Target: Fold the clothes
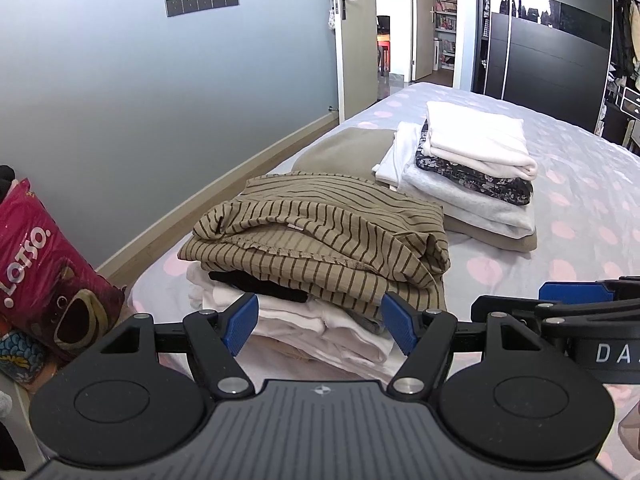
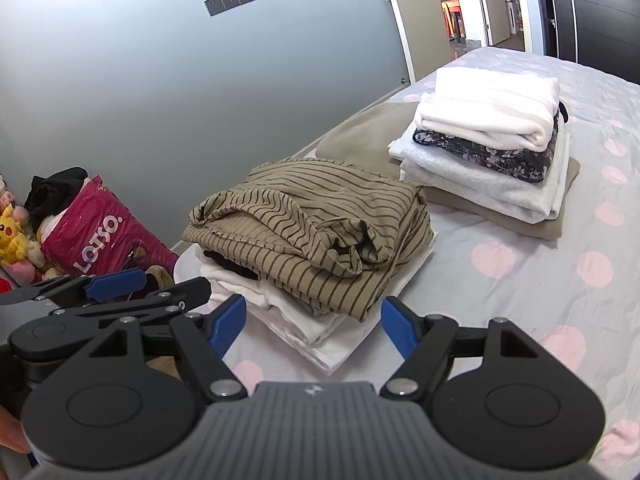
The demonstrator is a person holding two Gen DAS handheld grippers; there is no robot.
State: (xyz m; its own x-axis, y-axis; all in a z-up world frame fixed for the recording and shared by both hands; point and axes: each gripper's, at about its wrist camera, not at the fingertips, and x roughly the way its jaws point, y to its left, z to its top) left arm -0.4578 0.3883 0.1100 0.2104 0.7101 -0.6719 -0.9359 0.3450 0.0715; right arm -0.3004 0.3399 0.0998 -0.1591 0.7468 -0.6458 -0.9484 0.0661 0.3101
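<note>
A tan garment with dark stripes (image 1: pixel 320 232) (image 2: pixel 316 224) lies loosely folded on top of a near stack of white and black clothes (image 1: pixel 320 324) (image 2: pixel 304 320) on the bed. My left gripper (image 1: pixel 320 326) stands open just in front of this stack, its blue pads flanking the white layers without pressing them. My right gripper (image 2: pixel 312 328) is open too, low over the stack's near corner. Each gripper shows at the edge of the other's view. Farther back sits a neat pile (image 1: pixel 472 168) (image 2: pixel 488 144) of white, floral and grey folded clothes on a beige piece.
The bed sheet (image 1: pixel 560 208) (image 2: pixel 540 264) is grey with pink dots. A pink LOTSO bag (image 1: pixel 48 272) (image 2: pixel 100 240) and plush toys (image 2: pixel 12 236) stand on the floor at the left by the grey wall. A doorway and dark wardrobe (image 1: pixel 552 48) lie beyond.
</note>
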